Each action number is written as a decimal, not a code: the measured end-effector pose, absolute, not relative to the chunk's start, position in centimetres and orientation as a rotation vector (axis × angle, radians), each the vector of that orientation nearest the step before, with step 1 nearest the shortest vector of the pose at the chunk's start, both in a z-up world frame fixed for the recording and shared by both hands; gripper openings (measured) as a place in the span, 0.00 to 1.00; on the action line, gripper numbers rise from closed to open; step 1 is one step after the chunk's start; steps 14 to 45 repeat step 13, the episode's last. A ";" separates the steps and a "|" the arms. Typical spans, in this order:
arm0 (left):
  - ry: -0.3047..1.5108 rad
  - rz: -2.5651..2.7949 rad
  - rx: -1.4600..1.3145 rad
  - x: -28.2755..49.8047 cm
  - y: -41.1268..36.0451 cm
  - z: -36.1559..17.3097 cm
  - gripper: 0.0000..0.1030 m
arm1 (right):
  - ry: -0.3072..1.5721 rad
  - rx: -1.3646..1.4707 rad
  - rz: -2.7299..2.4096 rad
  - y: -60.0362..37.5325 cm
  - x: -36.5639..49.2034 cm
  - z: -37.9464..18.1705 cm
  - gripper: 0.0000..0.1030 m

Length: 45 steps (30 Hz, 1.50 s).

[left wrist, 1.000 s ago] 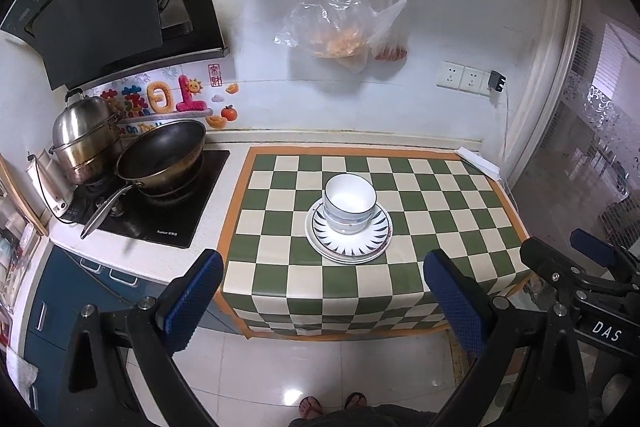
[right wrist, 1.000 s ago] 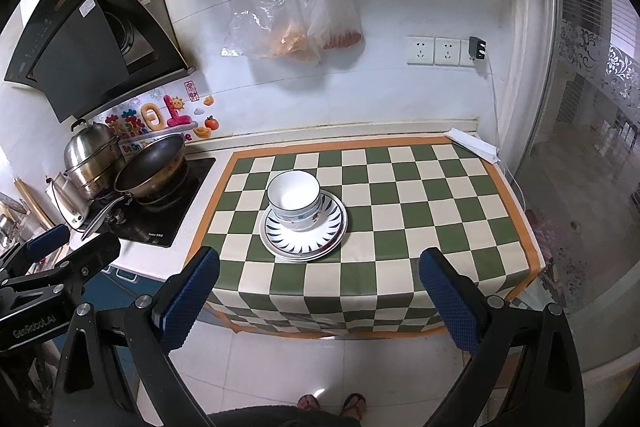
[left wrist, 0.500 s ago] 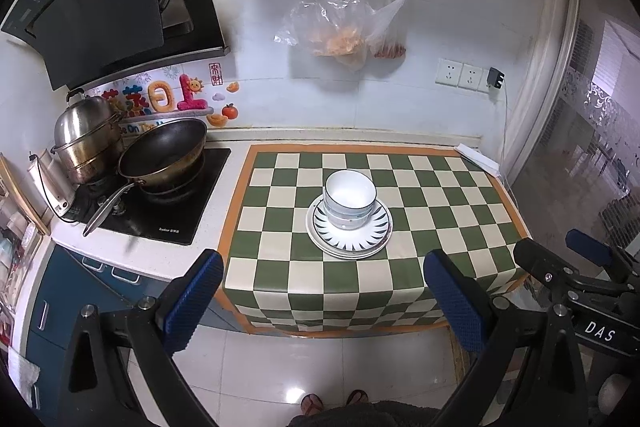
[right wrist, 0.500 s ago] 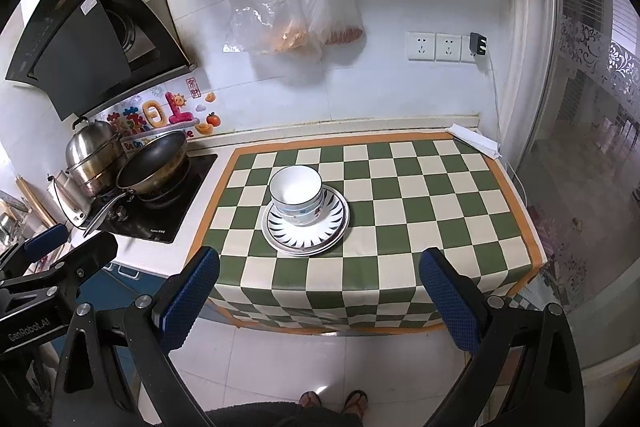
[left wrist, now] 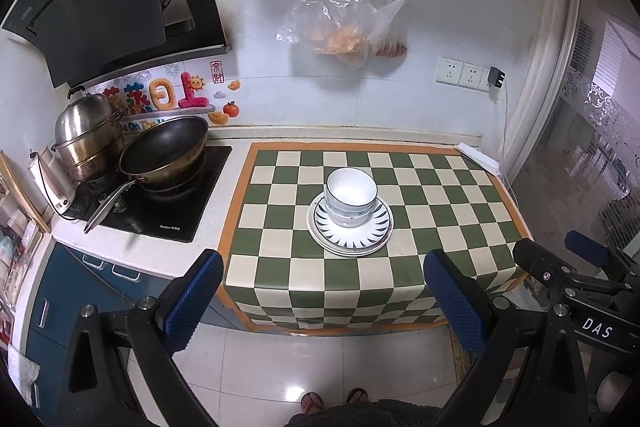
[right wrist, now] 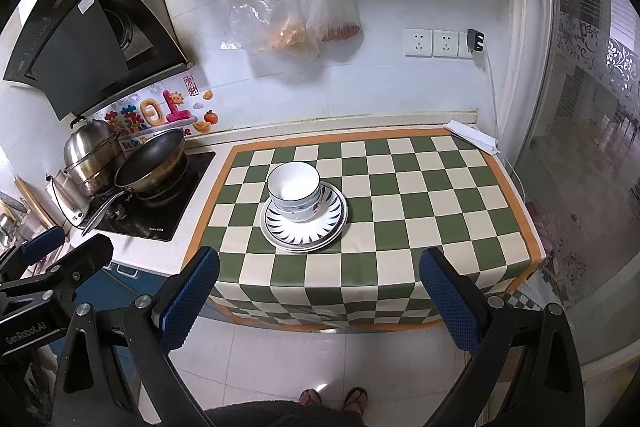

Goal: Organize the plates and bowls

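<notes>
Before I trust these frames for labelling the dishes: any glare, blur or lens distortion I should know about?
Left wrist view: strong fisheye bending at the edges, dark vignette in the corners; stacked bowls and plates sharp at centre; a light reflection on the floor tiles. Right wrist view: same bending and vignette; dishes sharp; bright glare on the glass door at right washes out what is behind it.

Handheld two-finger grippers, black frames with blue pads

Left gripper [left wrist: 323,293]: black angular frame, silver screws at the pivots, each finger faced with a blue dimpled pad [left wrist: 192,301]. Right gripper [right wrist: 318,293]: same construction, blue textured pads [right wrist: 450,301] on black arms. Seen from the left wrist view, the right unit carries white "DAS" lettering; seen from the right wrist view, the left unit reads "GenRobot.AI". The person [right wrist: 280,415] wears dark fleecy clothing and flip-flop sandals [right wrist: 354,395].
</notes>
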State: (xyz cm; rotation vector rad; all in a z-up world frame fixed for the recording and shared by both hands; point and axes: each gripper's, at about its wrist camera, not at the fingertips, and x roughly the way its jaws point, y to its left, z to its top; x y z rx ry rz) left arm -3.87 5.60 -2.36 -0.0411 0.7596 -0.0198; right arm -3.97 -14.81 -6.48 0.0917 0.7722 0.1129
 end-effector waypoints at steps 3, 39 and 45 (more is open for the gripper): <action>0.759 -0.022 -0.041 -4.0 5.7 -2.5 1.00 | 0.771 0.091 0.110 -14.7 -4.0 -6.5 0.99; 0.762 -0.011 -0.053 -4.2 6.3 -2.9 1.00 | 0.768 0.089 0.107 -14.6 -3.9 -6.7 0.99; 0.762 -0.011 -0.053 -4.2 6.3 -2.9 1.00 | 0.768 0.089 0.107 -14.6 -3.9 -6.7 0.99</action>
